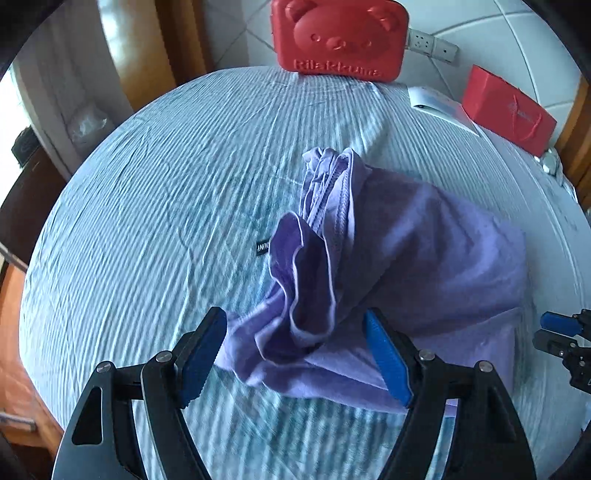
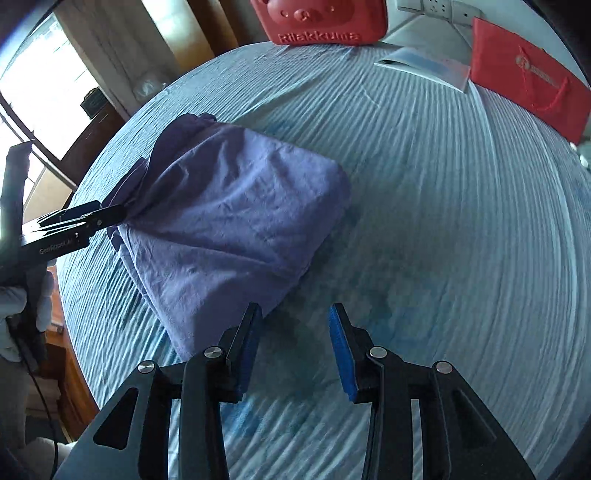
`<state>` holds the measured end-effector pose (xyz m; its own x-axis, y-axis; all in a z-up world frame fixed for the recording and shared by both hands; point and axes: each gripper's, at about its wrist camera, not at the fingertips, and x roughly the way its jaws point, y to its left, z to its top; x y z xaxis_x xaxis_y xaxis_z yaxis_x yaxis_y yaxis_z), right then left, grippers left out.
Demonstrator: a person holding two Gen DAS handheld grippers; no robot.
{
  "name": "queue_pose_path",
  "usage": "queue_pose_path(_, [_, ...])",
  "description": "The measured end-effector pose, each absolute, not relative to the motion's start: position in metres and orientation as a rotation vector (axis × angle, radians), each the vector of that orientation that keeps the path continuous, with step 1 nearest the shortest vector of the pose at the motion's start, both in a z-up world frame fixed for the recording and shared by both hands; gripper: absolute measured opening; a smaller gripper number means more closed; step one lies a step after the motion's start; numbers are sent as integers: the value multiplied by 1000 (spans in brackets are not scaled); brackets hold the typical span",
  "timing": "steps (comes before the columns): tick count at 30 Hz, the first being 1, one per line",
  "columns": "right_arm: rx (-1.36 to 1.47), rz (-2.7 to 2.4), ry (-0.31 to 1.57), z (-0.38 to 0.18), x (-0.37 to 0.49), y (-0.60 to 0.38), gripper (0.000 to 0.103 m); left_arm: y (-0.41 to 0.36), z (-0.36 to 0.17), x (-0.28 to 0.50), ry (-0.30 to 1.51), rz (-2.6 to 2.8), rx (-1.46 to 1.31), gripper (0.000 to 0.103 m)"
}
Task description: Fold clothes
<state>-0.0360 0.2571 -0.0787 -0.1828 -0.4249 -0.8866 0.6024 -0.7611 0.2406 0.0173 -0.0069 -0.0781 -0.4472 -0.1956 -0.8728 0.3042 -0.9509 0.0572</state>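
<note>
the left wrist view looks forward and down along its own left tool (image 1: 295,350), low and close over the near edge of the purple garment (image 1: 424,251) on the striped counter (image 1: 147,184). the right wrist view sits behind the right tool (image 2: 293,347), a little farther back, facing the same way with the garment (image 2: 229,221) off to its left. both share the garment, the counter (image 2: 443,221), the red bear case (image 1: 340,37) (image 2: 317,22) and red bag (image 1: 509,110) (image 2: 532,77) at the far edge. each view catches the other tool at its margin (image 1: 561,332) (image 2: 110,218).
</note>
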Motion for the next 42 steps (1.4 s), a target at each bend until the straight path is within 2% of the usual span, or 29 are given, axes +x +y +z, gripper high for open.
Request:
queue_pose_path(5, [1511,-2084,26,-85,-7,236,38,-20,-85,9,50,-2563,1603,75])
queue_pose_path(7, [1535,-2100,13,-87,3,219,38,-24,-87,6,27,-2590,1660,69])
queue_pose_path(8, [1554,-2116,33,-90,6,212,37,-26,-88,4,21,-2596,1690,58])
queue_pose_path(9, [1571,-2135,55,-92,9,206,22,-29,-89,3,17,-2599,1717,42])
queue_pose_path(10, [1585,-2167,93,-93,12,203,16,-34,-91,2,16,-2597,1732,36])
queue_pose_path(11, [1599,-2194,123,-95,13,200,15,-39,-92,2,16,-2592,1746,31])
queue_pose_path(13, [1630,-2217,94,-94,13,206,12,-53,-97,4,28,-2575,1766,30])
queue_pose_path(17, [1655,-2215,64,-94,18,219,13,-73,-100,10,79,-2582,1802,36])
queue_pose_path(18, [1639,-2228,46,-91,20,222,18,-75,-95,11,88,-2605,1799,42])
queue_pose_path(20, [1592,-2275,2,-76,19,231,21,-79,-83,13,101,-2652,1785,52])
queue_pose_path(24, [1471,-2388,-55,-46,4,242,32,-77,-51,-3,85,-2769,1653,59])
queue_pose_path(34, [1489,-2472,-48,-57,-45,221,33,-52,-70,-72,59,-2760,1640,59])
queue_pose_path(35, [1501,-2467,-61,-61,-48,222,34,-51,-72,-76,52,-2753,1644,59])
queue_pose_path(37, [1527,-2463,-79,-69,-54,221,44,-49,-78,-78,46,-2740,1668,59])
queue_pose_path(38, [1538,-2460,-89,-72,-57,220,45,-50,-82,-82,44,-2726,1687,58])
queue_pose_path(40, [1554,-2448,-99,-78,-64,215,45,-54,-90,-86,49,-2707,1734,48])
queue_pose_path(41, [1559,-2442,-95,-80,-67,213,45,-57,-94,-88,56,-2697,1766,37])
queue_pose_path(42, [1569,-2431,-87,-83,-69,211,42,-60,-98,-91,59,-2688,1789,34])
